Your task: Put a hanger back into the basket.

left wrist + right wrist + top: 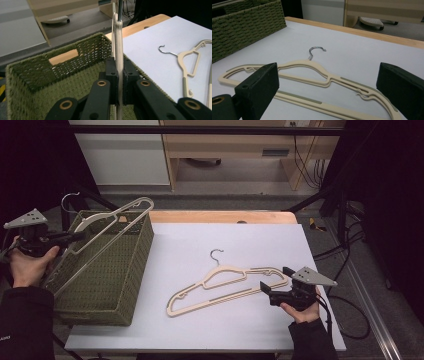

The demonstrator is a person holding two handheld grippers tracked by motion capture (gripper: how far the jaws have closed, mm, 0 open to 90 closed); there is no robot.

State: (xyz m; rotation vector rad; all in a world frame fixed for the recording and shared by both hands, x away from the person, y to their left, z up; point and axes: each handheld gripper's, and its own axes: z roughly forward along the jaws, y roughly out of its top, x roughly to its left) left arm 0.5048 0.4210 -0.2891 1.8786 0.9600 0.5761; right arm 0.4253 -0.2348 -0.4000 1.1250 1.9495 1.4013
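A cream plastic hanger with a metal hook hangs tilted over the green woven basket at the table's left. My left gripper is shut on it; in the left gripper view the hanger's edge stands upright, pinched between the pads above the basket's inside. A second cream hanger lies flat on the white table sheet. My right gripper sits at this hanger's right end, open, its jaws wide apart on either side of the hanger arm.
The basket takes up the table's left side. A wooden table edge runs along the back, with a cabinet and cables on the floor beyond. Bare white sheet stretches between basket and lying hanger.
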